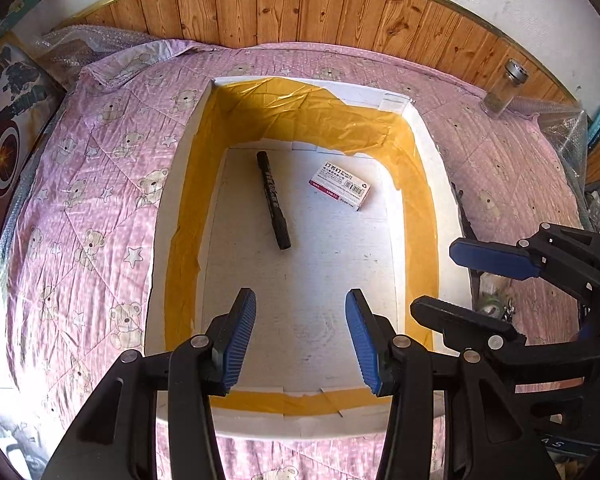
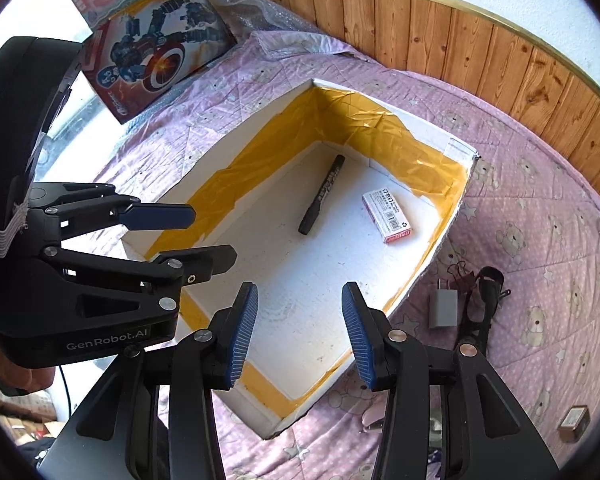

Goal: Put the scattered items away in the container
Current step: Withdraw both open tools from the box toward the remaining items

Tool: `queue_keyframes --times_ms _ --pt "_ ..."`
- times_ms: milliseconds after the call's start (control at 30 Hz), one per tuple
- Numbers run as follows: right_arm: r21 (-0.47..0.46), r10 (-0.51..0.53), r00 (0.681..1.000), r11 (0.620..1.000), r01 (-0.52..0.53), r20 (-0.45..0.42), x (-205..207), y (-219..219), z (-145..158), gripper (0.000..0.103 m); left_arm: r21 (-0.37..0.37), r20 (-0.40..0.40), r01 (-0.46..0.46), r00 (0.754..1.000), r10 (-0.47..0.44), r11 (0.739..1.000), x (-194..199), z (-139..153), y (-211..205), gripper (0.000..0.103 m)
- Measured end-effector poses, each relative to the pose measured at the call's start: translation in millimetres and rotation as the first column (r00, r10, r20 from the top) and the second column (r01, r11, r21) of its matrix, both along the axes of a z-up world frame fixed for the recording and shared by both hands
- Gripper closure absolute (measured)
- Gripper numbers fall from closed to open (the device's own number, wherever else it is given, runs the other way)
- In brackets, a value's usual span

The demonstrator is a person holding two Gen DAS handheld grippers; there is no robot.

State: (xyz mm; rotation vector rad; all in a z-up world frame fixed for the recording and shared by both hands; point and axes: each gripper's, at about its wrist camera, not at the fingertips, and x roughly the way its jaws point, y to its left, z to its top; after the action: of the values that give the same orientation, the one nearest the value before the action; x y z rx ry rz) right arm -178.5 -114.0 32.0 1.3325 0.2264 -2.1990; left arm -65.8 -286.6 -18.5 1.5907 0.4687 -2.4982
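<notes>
A white foam box (image 1: 165, 224) (image 2: 224, 144), lined with yellow tape, lies on a pink bear-print quilt. On its floor rest a black marker (image 1: 273, 200) (image 2: 322, 194) and a small staples box (image 1: 340, 185) (image 2: 388, 218). My left gripper (image 1: 302, 336) (image 2: 213, 236) hovers open over the box's near end with nothing between its fingers. My right gripper (image 2: 300, 336) (image 1: 434, 278) is open too, empty, over the box's near right corner. On the quilt outside the box lie a grey charger plug (image 2: 443, 308), a black strap-like item (image 2: 485, 300) and a small brown box (image 2: 574, 420).
A glass jar (image 1: 504, 88) with a metal lid stands at the quilt's far right by the wood-panelled wall (image 1: 300, 4). A toy carton (image 2: 160, 44) leans at the far left beside bubble wrap (image 2: 260, 12). A pale pinkish item (image 2: 374, 416) lies near the box's front corner.
</notes>
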Motion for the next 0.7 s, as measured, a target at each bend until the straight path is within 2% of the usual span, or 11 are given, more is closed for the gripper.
queue_keyframes --times_ms 700 --pt "-0.158 -0.149 0.988 0.977 0.142 -0.029 103.0 67.7 13.4 0.056 -0.028 -0.082 0.057 0.995 -0.059 0.998 82.2 35.3 76.5 0.055"
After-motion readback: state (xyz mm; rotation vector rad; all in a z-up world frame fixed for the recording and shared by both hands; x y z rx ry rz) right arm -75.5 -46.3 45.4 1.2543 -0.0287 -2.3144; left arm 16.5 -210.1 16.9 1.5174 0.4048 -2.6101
